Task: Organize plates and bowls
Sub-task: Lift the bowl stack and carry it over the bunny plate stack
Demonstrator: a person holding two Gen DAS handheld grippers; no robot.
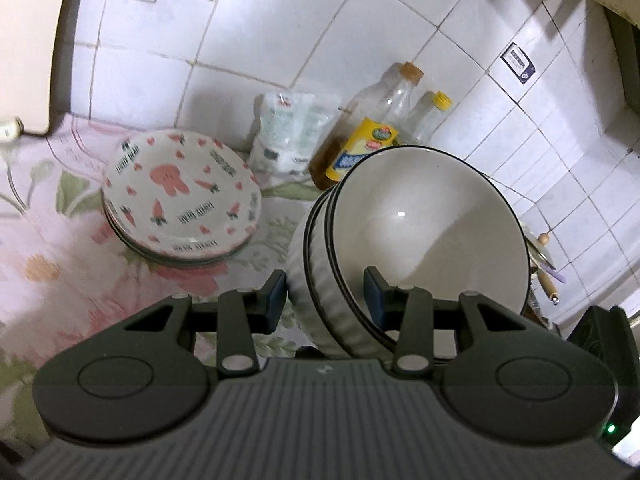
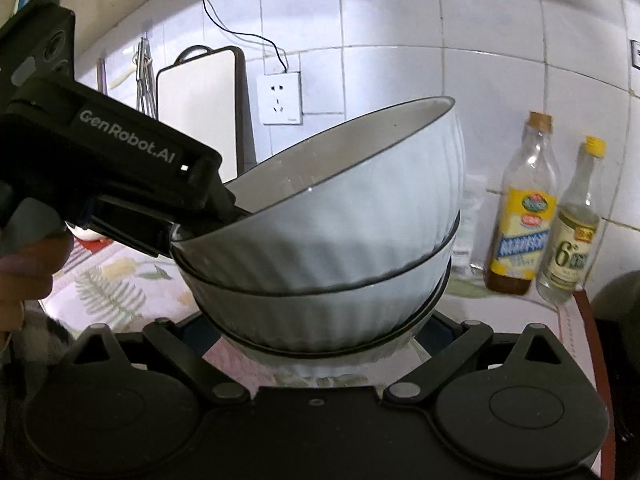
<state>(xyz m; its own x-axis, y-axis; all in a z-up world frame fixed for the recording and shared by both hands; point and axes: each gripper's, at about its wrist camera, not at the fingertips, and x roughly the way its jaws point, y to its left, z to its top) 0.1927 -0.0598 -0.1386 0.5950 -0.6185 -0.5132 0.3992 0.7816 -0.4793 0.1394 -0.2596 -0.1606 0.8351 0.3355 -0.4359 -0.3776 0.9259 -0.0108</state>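
A stack of three white ribbed bowls (image 1: 424, 216) with dark rims hangs tilted above the flowered cloth. My left gripper (image 1: 326, 296) is shut on the stack's near wall, one pad outside and one inside the top bowl. In the right wrist view the same stack (image 2: 340, 220) fills the middle, and the left gripper (image 2: 176, 236) clamps its rim from the left. My right gripper (image 2: 320, 328) stands wide, with its pads against the sides of the bottom bowl. A stack of plates (image 1: 180, 192) printed with carrots and rabbits rests on the cloth at the left.
Two bottles (image 2: 520, 208) (image 2: 572, 232) and a plastic bag (image 1: 288, 132) stand against the tiled wall behind the bowls. A cutting board (image 2: 200, 112) leans at the back left beside a wall socket (image 2: 280, 98). A person's hand (image 2: 24, 264) shows at the left edge.
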